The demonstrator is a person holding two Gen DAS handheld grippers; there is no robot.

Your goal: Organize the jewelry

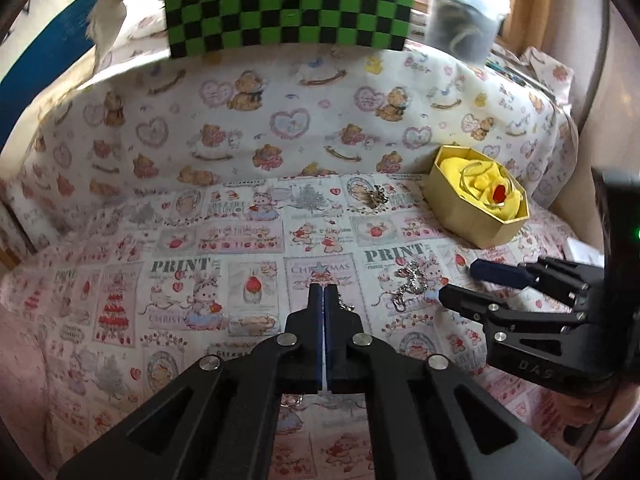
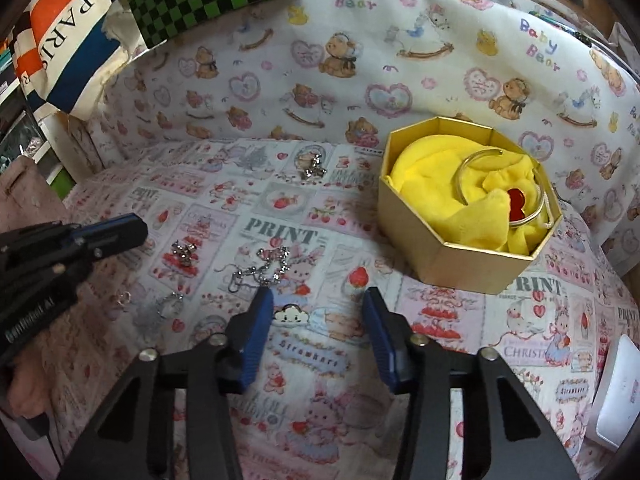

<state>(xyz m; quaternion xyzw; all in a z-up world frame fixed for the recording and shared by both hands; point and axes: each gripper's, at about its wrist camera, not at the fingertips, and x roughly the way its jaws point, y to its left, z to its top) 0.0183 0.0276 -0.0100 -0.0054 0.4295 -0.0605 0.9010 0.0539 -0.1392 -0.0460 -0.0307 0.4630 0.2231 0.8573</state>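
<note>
Left fingers: the left gripper (image 1: 323, 294) has its blue pads pressed together, with only a thin slit between them; a bit of fine chain (image 1: 345, 305) shows just beside the right pad, and I cannot tell whether it is pinched.
Right fingers: the right gripper (image 2: 318, 300) stands wide apart, nothing between its pads, tips low over the printed cloth (image 2: 440, 344).
Between the right tips: a small cloud-face charm (image 2: 291, 314) lies on the cloth.
Silver chain bracelet (image 2: 260, 268): loose on the cloth just ahead of the right gripper's left finger (image 2: 256, 320), near the "PRINT" lettering.
Other pieces: a small silver cluster (image 2: 183, 254) to the left of the chain, a ring-like piece (image 2: 124, 298) and a pale trinket (image 2: 168, 305) nearer the left gripper, another silver piece (image 2: 311, 169) farther back.
Gold octagonal box (image 2: 460, 268): open, to the right, well apart from the chain, lined with yellow cloth (image 2: 424, 176).
Inside the box: a metal bangle (image 2: 466, 178) with a red heart (image 2: 518, 204) rests on the yellow cloth.
Behind: teddy-bear fabric (image 2: 320, 92) rises as a backdrop, with a green-and-black checkered box (image 1: 288, 0) above it.
</note>
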